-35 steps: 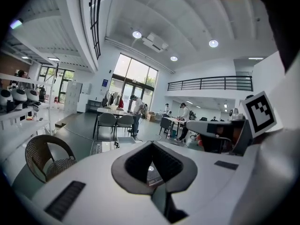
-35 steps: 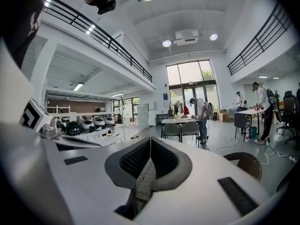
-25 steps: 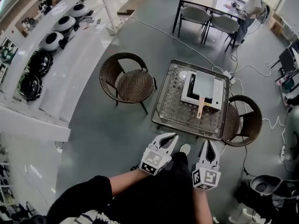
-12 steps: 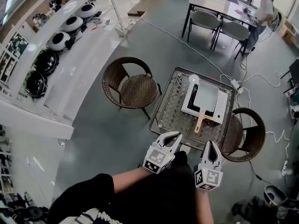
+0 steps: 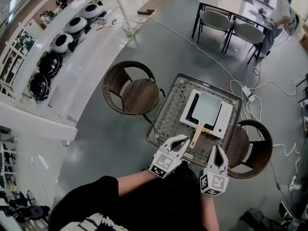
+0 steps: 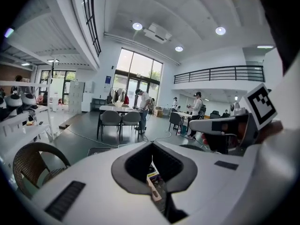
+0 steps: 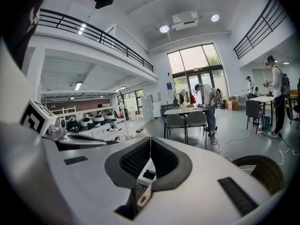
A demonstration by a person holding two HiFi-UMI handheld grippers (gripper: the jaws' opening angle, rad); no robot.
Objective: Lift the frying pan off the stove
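Change: since a second ago the table (image 5: 159,129) has slid down the head view towards both tools, and the person at the far dining table has shifted towards the top right corner
Meaning: I'd say the person has walked up to the table, so this is the approach and no grasp has begun
Far left: a long white counter (image 5: 82,76) carrying round black-and-white appliances, well apart from the job
Left chair: a wicker chair (image 5: 132,93) just beside the table's left edge
Left tool: the left tool (image 5: 182,139) is clenched with nothing between its jaws, held over the table's near edge
Frying pan: the frying pan (image 5: 207,109) is square and grey and sits on the stove at the table's right half. Its wooden handle (image 5: 196,136) points at the near edge and ends between the two tools, just right of the left tool's tip
Stove: the stove (image 5: 224,124) is a flat white unit, a bare strip showing to the right of the pan
Contents: the pan shows only a plain grey surface, so nothing can be seen in it from here
Right tool: the right tool (image 5: 215,148) is also clenched on nothing, near the table's near right corner
Right chair: a second wicker chair (image 5: 255,146) tucked against the table's right side
Next: a tool must open before it can take the handle
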